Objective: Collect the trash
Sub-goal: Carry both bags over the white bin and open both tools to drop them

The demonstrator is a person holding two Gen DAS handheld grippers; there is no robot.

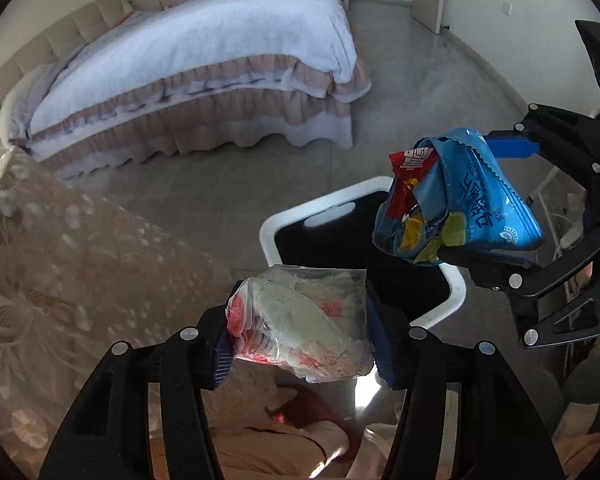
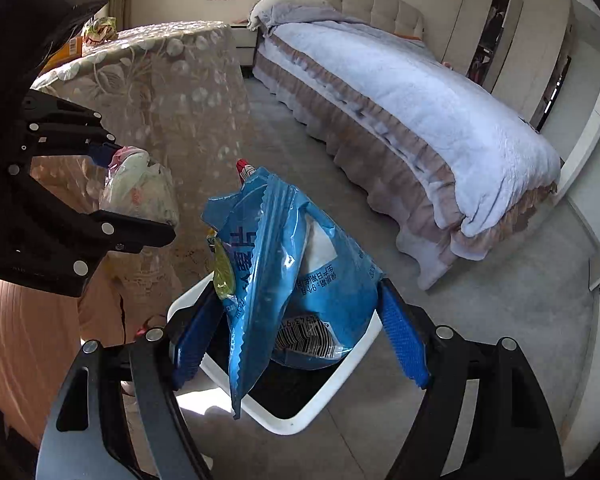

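1. Left tool is clamping a crumpled clear plastic bag between its blue pads; there's pale stuff with red-pink print inside it; the bag is hanging up in the air, not touching anything else.
2. Right tool is gripping a blue snack bag; the bag is squashed between the two blue pads and sticking up and forward; its zigzag-cut edge is dangling down past the left pad; a barcode is showing on the lower part, and a bit of red and yellow print is peeking at the top and side.
3. Both pieces of trash are hovering over a white-rimmed bin sitting on the grey floor; the inside of the bin is looking black; from the left wrist view the snack bag is up and to the right of the clear bag, well apart from it.
4. From the right wrist view the bin is lying right below the snack bag, with the other tool and its clear bag off to the left.
5. A desk draped in a floral lace cloth is standing next to the bin; some yellow and green packaging is sitting on top of it at the far edge; can't tell what it is exactly.
6. A bed with a pale blue blanket and ruffled brown skirt is filling the background.
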